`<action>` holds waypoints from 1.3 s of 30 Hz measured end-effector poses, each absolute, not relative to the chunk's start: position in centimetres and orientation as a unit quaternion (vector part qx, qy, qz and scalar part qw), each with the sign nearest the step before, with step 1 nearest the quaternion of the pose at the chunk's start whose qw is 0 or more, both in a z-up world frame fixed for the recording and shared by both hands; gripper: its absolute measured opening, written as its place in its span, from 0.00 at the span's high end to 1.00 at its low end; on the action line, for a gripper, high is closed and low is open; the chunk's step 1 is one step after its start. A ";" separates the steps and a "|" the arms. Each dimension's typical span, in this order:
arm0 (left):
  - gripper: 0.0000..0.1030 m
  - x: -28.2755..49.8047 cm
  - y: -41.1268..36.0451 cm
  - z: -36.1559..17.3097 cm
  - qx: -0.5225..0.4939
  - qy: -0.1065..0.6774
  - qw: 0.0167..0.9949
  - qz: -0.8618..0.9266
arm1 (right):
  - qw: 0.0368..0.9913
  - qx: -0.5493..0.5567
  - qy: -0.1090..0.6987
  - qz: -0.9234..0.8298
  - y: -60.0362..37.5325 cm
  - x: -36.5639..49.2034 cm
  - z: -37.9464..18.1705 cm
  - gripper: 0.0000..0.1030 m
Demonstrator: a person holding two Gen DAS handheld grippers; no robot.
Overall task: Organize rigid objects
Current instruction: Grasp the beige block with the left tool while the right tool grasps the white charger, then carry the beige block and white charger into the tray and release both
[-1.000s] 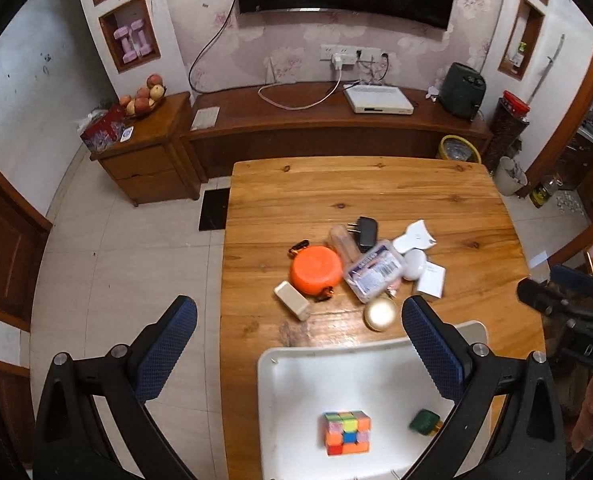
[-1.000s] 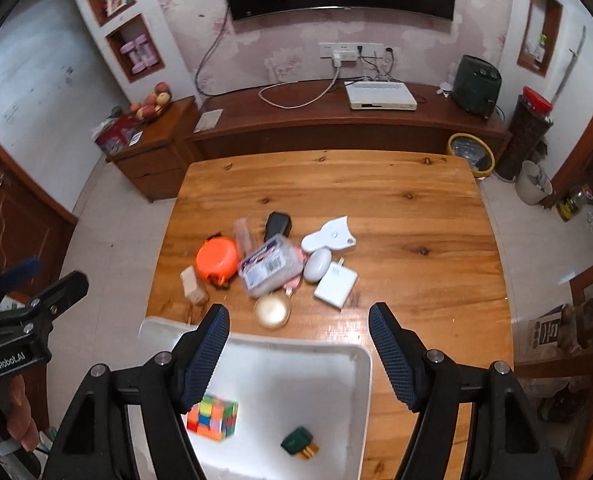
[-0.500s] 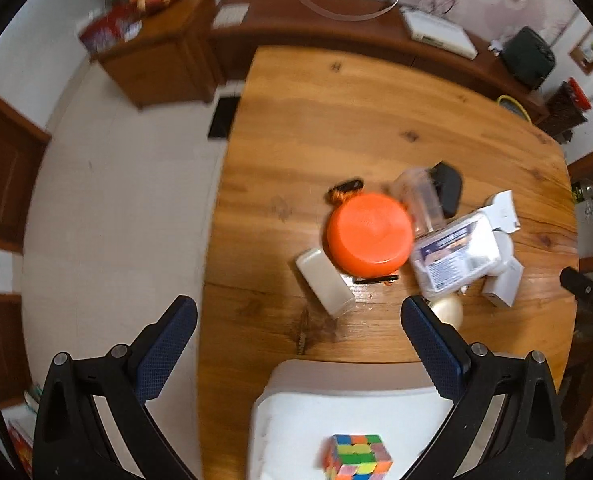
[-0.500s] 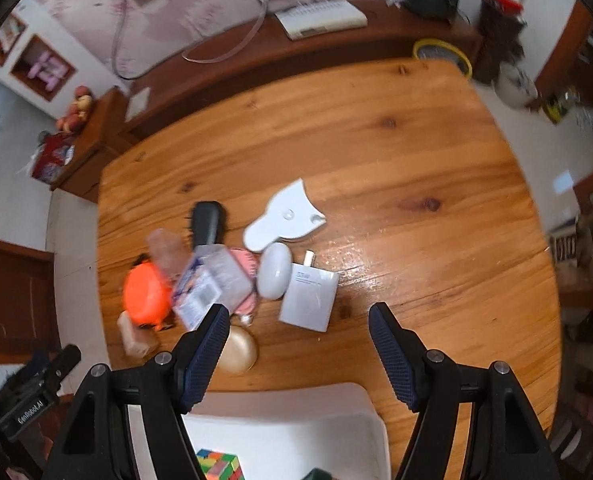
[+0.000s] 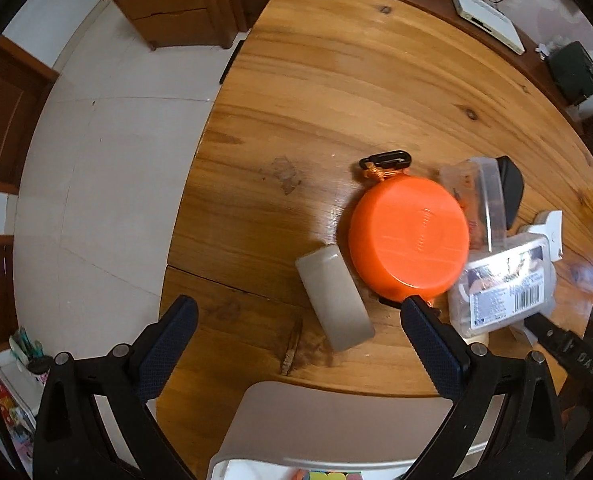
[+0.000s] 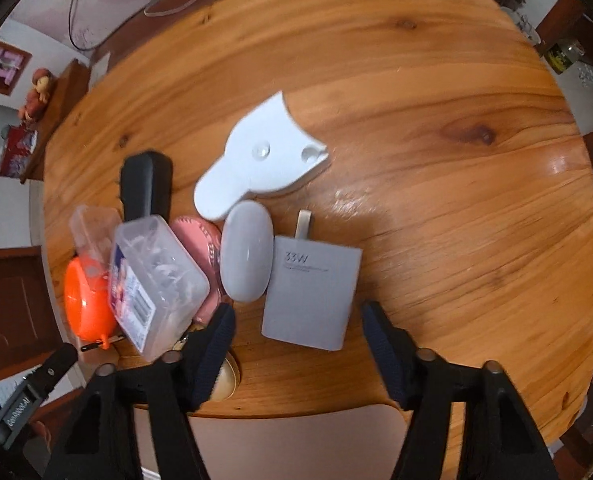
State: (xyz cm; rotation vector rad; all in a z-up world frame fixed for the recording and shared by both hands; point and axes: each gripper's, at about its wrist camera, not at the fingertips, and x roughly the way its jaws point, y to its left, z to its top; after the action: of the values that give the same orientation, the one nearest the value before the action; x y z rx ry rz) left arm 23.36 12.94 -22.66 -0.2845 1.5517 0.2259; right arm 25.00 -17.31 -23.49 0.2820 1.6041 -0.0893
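My left gripper [image 5: 294,330] is open and empty, hovering just short of a beige block [image 5: 334,296] that lies beside an orange round case [image 5: 408,240]. My right gripper [image 6: 298,334] is open and empty, its fingers either side of the near end of a white 33W charger [image 6: 312,286]. A white oval case [image 6: 246,256], a white flat holder [image 6: 260,164], a clear plastic box [image 6: 154,280], a pink item [image 6: 202,236] and a black plug [image 6: 146,184] lie close together. The white tray's rim [image 5: 336,412] is below the grippers.
A gold round object [image 6: 226,378] sits behind my right gripper's left finger. A small clear container [image 5: 476,192] lies beyond the orange case. The wooden table [image 5: 336,80] has its left edge over a tiled floor [image 5: 104,160]. A wooden cabinet [image 5: 176,8] stands beyond.
Both grippers have moved forward and down toward the pile of objects. The tray with the cube has slid almost out of view below. Both stay open.
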 end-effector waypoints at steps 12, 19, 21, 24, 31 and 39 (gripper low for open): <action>0.15 23.7 14.5 -25.4 -0.153 0.715 0.669 0.130 | 0.675 0.096 0.728 -0.067 -17.7 25.3 -25.7 0.51; 0.37 24.8 14.3 -27.3 -0.154 0.729 0.654 0.130 | 0.672 0.079 0.733 -0.066 -16.4 26.0 -26.0 0.51; 0.52 24.9 14.0 -28.0 -0.155 0.737 0.646 0.123 | 0.672 0.067 0.735 -0.069 -15.5 26.4 -26.2 0.51; 0.68 25.1 13.5 -28.1 -0.136 0.734 0.654 0.123 | 0.673 0.051 0.734 -0.073 -14.6 26.6 -26.3 0.52; 0.74 24.4 13.3 -27.2 -0.110 0.719 0.680 0.094 | 0.687 0.050 0.723 -0.058 -14.6 25.4 -25.8 0.53; 0.74 21.8 13.1 -21.2 -0.113 0.679 0.722 0.071 | 0.705 0.089 0.702 -0.049 -17.0 22.4 -23.2 0.54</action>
State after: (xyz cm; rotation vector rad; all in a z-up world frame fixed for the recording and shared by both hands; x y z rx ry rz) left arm 21.78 13.10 -21.15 -0.2499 1.4997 0.1558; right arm 22.39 -16.99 -23.21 0.1988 1.5614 -0.1082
